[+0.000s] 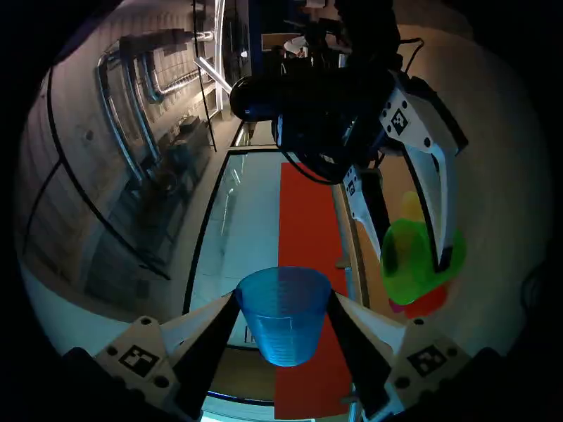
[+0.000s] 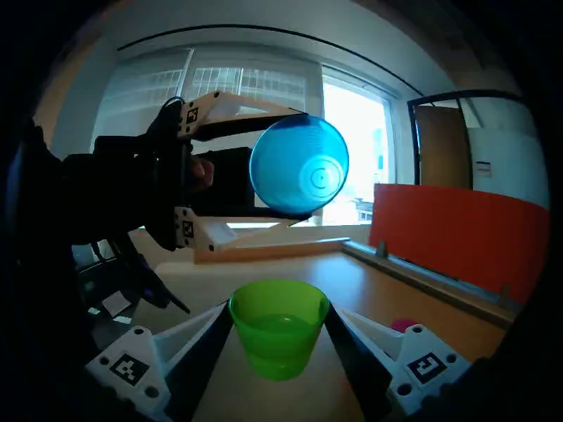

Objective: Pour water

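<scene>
Plastic, smooth and translucent: tapered blue cup (image 1: 283,323), tapered green cup (image 2: 279,327).

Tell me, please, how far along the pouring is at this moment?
Done, it seems: the green cup, clamped in the right gripper, already holds water. In hand: the left gripper grips the blue cup, tipped on its side and higher up, base toward the right gripper view; whether it is empty I cannot tell. Left, probably: righting the blue cup and setting both down.

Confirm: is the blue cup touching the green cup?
Apart. Right gripper view shows the blue cup held above the green cup, a clear gap between them.
</scene>
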Motion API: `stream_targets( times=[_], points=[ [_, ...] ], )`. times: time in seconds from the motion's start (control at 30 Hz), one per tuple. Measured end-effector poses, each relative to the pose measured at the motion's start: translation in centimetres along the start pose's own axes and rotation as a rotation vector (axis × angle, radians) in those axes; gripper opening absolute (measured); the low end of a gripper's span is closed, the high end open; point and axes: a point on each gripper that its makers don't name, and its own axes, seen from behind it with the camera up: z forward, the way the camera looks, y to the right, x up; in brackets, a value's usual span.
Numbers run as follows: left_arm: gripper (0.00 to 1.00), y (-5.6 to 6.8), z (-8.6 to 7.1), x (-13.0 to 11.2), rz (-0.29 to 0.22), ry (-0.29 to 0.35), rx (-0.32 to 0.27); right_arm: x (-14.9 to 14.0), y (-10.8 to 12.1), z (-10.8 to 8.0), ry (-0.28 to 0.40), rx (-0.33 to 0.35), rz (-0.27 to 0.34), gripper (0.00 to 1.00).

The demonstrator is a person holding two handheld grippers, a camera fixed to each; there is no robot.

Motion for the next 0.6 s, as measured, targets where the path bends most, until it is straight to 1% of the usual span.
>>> stream_targets(
  times=[0.1,0.2,0.3,0.47,0.6],
  points=[
    [0.86,-0.1,0.0,-0.2,-0.012,-0.003,0.003,0.1,0.0,0.0,-0.001,-0.001,-0.001,0.92],
    [0.86,-0.2,0.0,-0.4,-0.014,-0.006,0.008,0.1,0.0,0.0,-0.003,-0.001,-0.004,0.92],
    [0.86,-0.1,0.0,-0.6,-0.034,-0.009,0.008,0.3,0.0,0.0,-0.004,-0.002,-0.006,0.92],
    [0.86,-0.1,0.0,-0.9,-0.110,-0.013,0.017,0.5,0.1,-0.2,-0.003,-0.006,-0.008,0.92],
    [0.86,0.0,0.1,-1.4,-0.201,-0.026,0.025,0.5,0.3,-0.5,-0.001,-0.011,-0.009,0.92]
  ],
)
